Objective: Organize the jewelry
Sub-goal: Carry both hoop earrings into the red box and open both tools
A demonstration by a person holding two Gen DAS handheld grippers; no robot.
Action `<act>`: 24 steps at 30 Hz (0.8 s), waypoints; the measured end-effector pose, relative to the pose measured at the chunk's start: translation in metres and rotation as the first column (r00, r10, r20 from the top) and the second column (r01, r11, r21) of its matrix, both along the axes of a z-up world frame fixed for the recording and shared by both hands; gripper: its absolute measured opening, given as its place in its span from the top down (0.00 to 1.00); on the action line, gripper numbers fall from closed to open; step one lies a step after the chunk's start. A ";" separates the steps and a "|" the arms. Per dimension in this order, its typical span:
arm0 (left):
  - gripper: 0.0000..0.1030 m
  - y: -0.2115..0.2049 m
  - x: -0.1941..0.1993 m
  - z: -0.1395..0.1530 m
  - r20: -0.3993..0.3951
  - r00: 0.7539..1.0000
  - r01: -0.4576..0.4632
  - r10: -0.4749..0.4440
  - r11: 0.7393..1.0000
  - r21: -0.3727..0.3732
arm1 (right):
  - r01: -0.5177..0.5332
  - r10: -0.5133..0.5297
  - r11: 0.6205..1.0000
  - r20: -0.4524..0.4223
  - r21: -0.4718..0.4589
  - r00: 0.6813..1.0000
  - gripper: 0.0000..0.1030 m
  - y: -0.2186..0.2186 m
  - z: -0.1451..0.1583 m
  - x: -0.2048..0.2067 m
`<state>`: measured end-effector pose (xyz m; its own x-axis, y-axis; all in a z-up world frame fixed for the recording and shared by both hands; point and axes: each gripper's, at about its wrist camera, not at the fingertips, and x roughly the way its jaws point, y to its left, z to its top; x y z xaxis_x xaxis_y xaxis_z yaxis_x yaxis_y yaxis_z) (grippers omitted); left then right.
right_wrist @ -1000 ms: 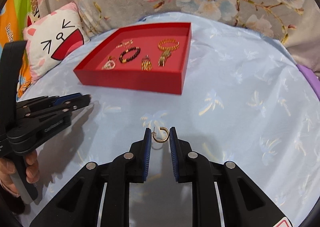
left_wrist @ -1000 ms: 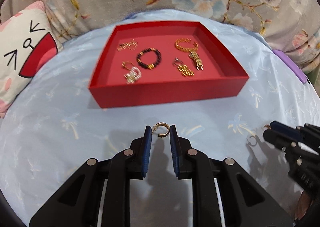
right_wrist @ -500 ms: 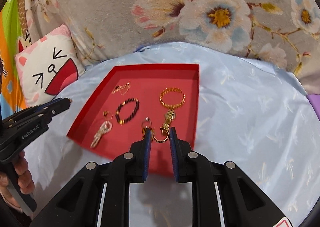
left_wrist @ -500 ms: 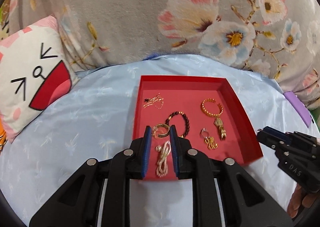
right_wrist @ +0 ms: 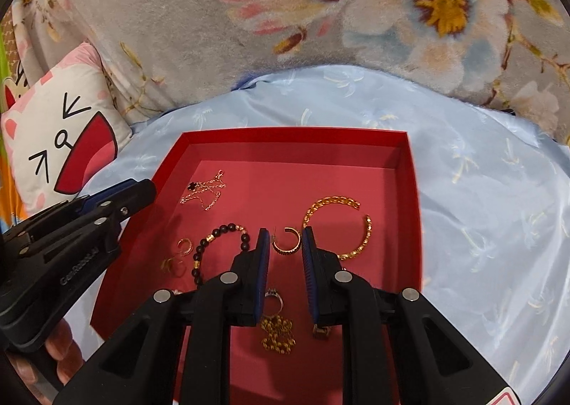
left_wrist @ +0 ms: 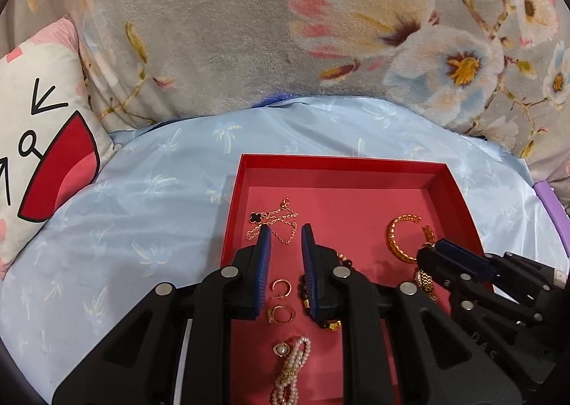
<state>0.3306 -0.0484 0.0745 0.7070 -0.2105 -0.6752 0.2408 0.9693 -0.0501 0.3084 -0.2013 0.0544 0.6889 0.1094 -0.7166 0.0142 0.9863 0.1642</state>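
Observation:
A red tray (left_wrist: pixel 342 164) (right_wrist: pixel 295 136) lies on the light blue cloth and holds several pieces of jewelry. My left gripper (left_wrist: pixel 285 231) is open and empty over the tray's left part; a small gold hoop earring (left_wrist: pixel 282 287) lies on the tray floor below its jaws, beside another gold ring (left_wrist: pixel 281 314). My right gripper (right_wrist: pixel 285 235) hangs over the tray's middle with a gold hoop earring (right_wrist: pixel 286 242) between its pads; the jaws look slightly parted and the hoop seems to touch them. A gold chain bracelet (right_wrist: pixel 338 226), a dark bead bracelet (right_wrist: pixel 217 244), a thin necklace (left_wrist: pixel 274 223) and a pearl piece (left_wrist: pixel 290 369) lie in the tray.
A cat-face pillow (left_wrist: pixel 42 152) (right_wrist: pixel 60 127) sits at the left. A grey flowered blanket (left_wrist: pixel 285 30) rises behind the tray. Light blue cloth (right_wrist: pixel 491 212) surrounds the tray. A purple object (left_wrist: pixel 552 205) is at the right edge. A gold tassel earring (right_wrist: pixel 278 330) lies under my right gripper.
Both grippers moved forward and down into the tray. My left gripper opened and let go of its hoop earring, which now lies on the tray floor. My right gripper's jaws have widened.

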 end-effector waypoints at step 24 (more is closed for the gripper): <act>0.52 0.004 -0.034 -0.006 0.058 0.998 -0.041 0.037 0.997 0.071 | 0.047 -0.047 0.999 0.083 0.000 0.995 0.49 -0.003 0.004 -0.039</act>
<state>0.2966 -0.0448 0.0684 0.7511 -0.1341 -0.6464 0.2027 0.9787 0.0325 0.2693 -0.2046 0.0581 0.7502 0.0743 -0.6570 0.0470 0.9852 0.1651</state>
